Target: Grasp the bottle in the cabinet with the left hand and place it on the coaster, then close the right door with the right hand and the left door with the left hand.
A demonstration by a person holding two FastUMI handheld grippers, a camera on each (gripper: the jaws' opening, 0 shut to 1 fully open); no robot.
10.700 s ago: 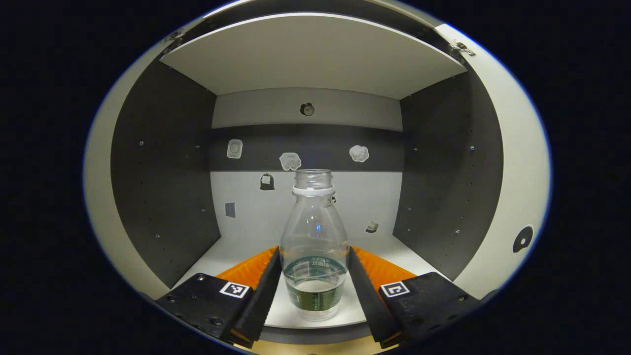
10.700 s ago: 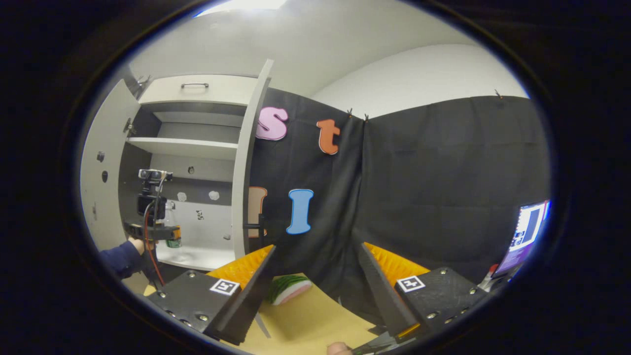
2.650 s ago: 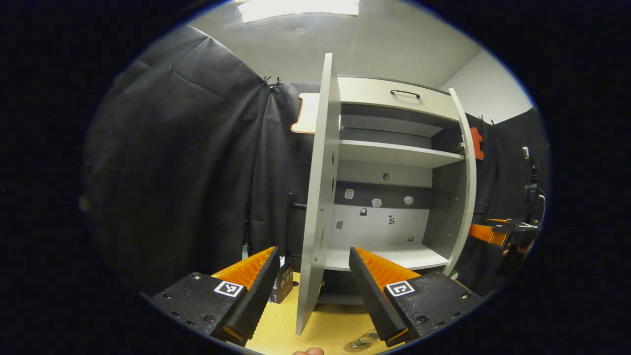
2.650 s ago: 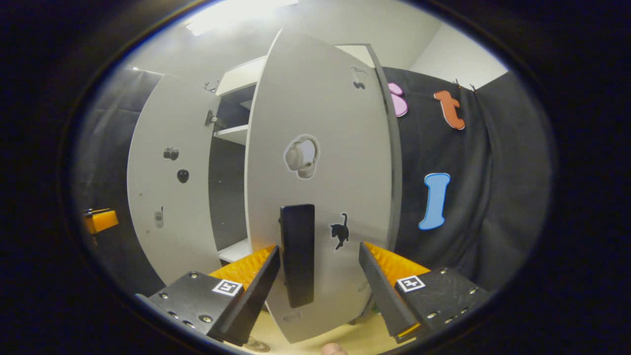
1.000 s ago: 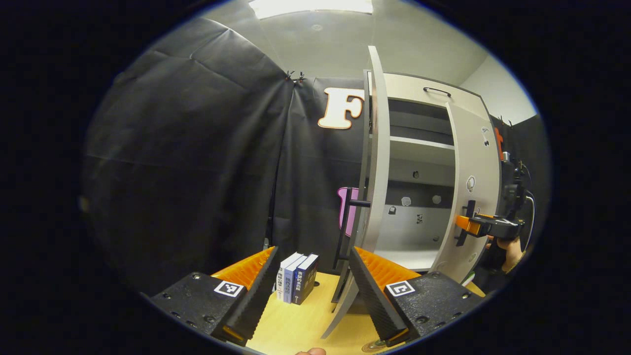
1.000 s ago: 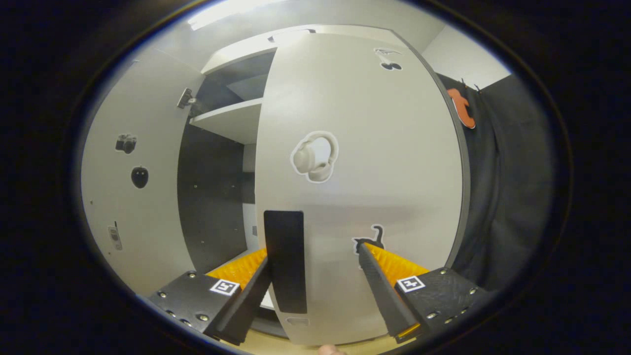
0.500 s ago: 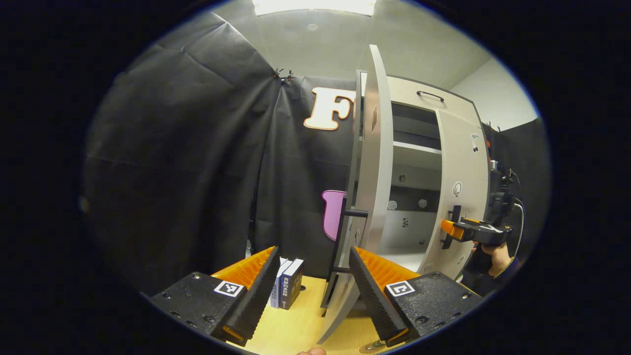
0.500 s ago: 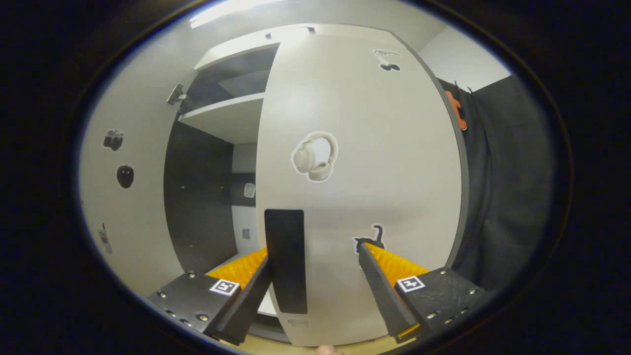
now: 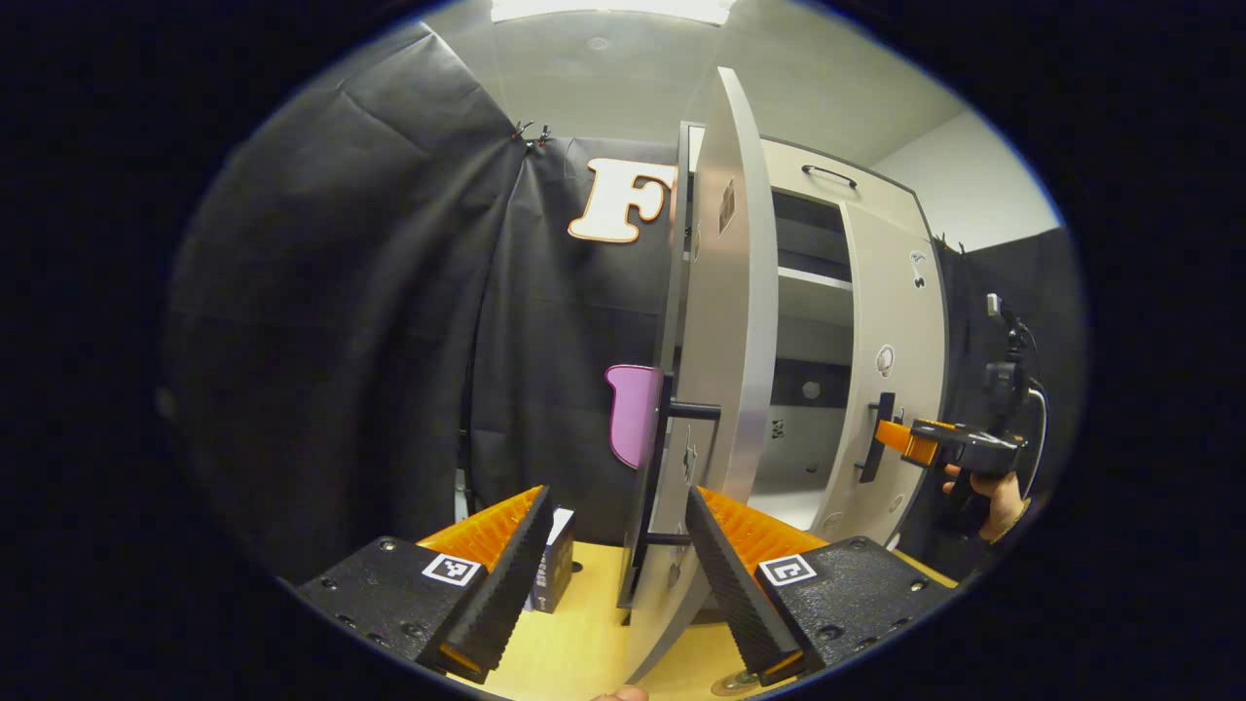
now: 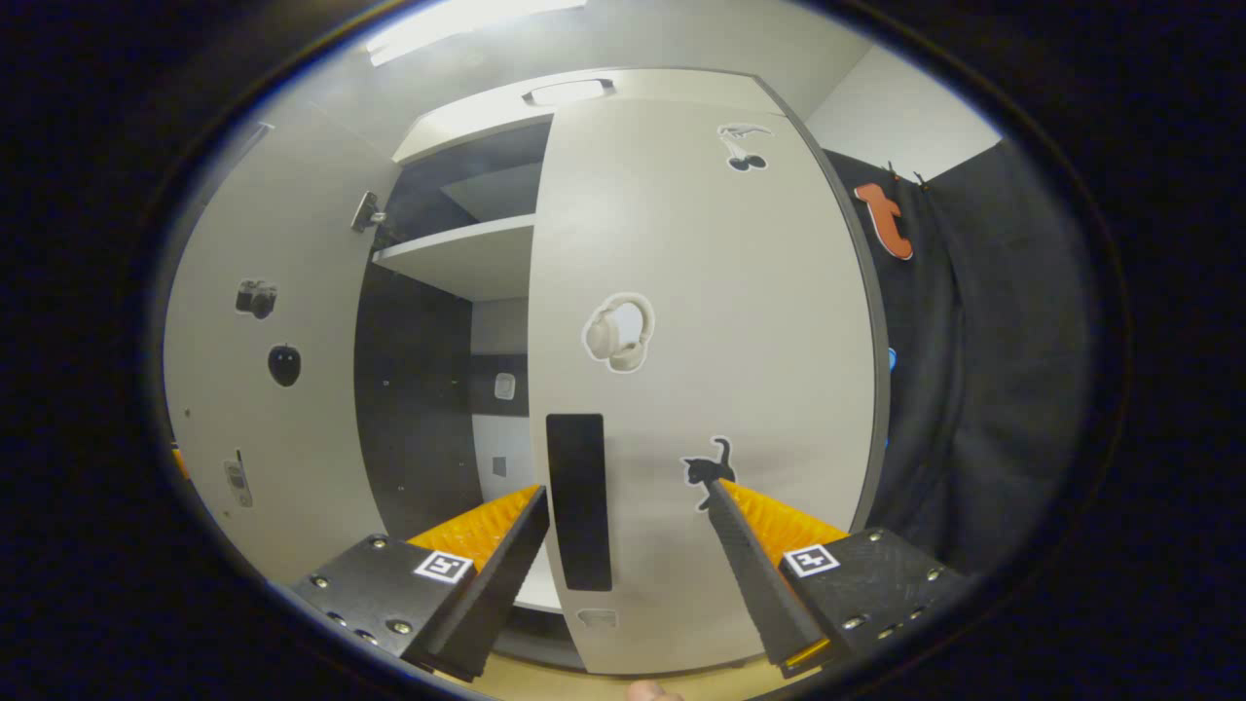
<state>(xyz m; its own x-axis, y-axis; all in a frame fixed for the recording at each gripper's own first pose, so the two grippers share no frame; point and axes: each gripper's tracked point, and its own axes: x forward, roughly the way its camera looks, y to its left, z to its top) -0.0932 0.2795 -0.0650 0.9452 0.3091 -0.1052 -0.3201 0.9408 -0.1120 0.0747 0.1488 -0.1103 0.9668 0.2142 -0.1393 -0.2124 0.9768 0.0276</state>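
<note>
In the left gripper view the white left door stands edge-on just ahead, its black handle on the side facing the wall. My left gripper is open, one finger on each side of the door's lower edge. Farther right, the right door is swung nearly against the cabinet, and a hand holds the right gripper at its handle. In the right gripper view my right gripper is open in front of the right door, with the black handle between its fingers, not pinched.
A dark book stands on the yellow table by the black wall. A small round thing lies at the bottom edge. The left door's inner face, a shelf and the dark cabinet interior show through the gap.
The right door has swung further towards the cabinet and the right gripper has drawn back a little. The left gripper has come closer to the left door's edge and handle.
</note>
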